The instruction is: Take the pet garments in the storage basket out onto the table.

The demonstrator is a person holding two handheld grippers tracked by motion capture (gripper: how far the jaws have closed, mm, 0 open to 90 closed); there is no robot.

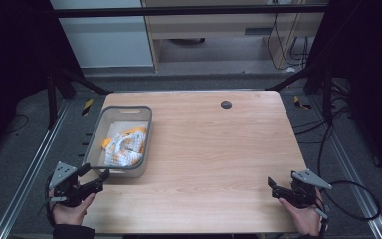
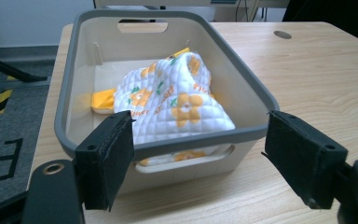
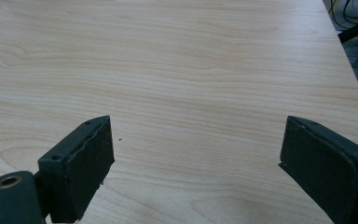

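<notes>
Tongs [image 2: 198,154] wide, facing bin rim [image 2: 168,142]

Count on the surface [image 1: 204,149]

One grey basket [image 2: 165,140], seemingly one quilted flowered cloth [image 2: 177,100] inside, two grippers, left [image 1: 97,179] and right [image 1: 274,188].

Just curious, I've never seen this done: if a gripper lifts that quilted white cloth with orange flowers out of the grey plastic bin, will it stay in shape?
Probably not. The quilted white cloth with orange flowers lies crumpled, so it likely droops. It looks light and unbreakable.
</notes>
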